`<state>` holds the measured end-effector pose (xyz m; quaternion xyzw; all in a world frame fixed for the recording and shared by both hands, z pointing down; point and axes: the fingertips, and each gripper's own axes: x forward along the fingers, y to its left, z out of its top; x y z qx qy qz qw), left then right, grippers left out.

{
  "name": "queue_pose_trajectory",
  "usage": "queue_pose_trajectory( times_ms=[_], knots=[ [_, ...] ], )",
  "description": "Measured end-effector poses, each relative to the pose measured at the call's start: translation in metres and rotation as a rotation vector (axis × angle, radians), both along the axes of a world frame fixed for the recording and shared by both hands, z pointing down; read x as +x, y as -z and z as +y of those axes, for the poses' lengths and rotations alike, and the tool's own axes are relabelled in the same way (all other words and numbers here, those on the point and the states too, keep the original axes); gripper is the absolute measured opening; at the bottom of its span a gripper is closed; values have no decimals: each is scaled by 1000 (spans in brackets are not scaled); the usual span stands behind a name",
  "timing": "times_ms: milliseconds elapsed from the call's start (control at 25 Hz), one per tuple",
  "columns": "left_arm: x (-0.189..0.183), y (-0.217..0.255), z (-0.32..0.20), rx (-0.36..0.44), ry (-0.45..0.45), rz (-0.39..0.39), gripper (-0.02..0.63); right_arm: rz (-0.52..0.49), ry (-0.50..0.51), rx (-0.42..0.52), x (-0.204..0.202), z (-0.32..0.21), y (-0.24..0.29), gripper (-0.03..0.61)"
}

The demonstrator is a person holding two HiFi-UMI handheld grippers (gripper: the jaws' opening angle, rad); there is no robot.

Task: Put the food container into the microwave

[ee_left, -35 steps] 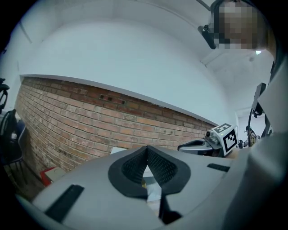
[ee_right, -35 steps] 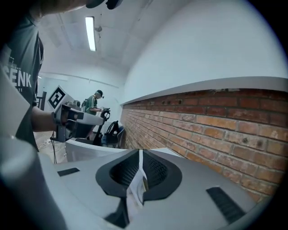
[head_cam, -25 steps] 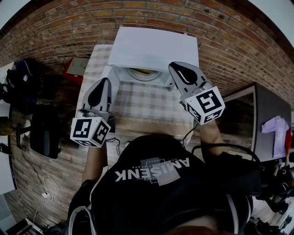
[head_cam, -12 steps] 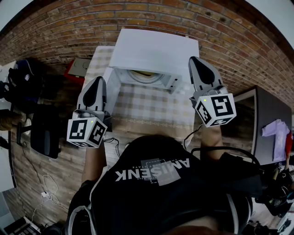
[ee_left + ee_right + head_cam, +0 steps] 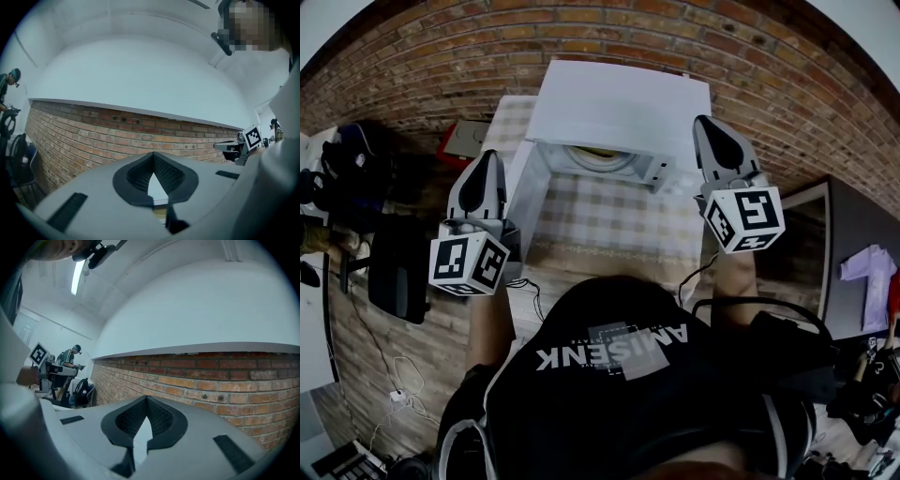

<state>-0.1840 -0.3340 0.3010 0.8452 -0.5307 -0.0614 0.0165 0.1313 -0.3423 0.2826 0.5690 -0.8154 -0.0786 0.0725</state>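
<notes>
Head view: food container half hidden inside microwave; left gripper, right gripper closed, empty.

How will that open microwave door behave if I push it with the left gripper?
The microwave door is a flat, rigid panel hinged at the left side, so it should swing shut rather than flex. It looks thin, so a gentle nudge probably suffices. The microwave sits on a checkered cloth, so a hard shove might slide it.
</notes>
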Motion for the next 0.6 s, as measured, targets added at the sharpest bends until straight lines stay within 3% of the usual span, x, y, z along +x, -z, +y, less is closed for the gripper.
queue_pose_trajectory(
  times_ms=[600],
  knots=[
    [3, -1, -5, -9, -2, -9, 12, 12, 2, -4, 3, -2, -4, 40]
  ],
)
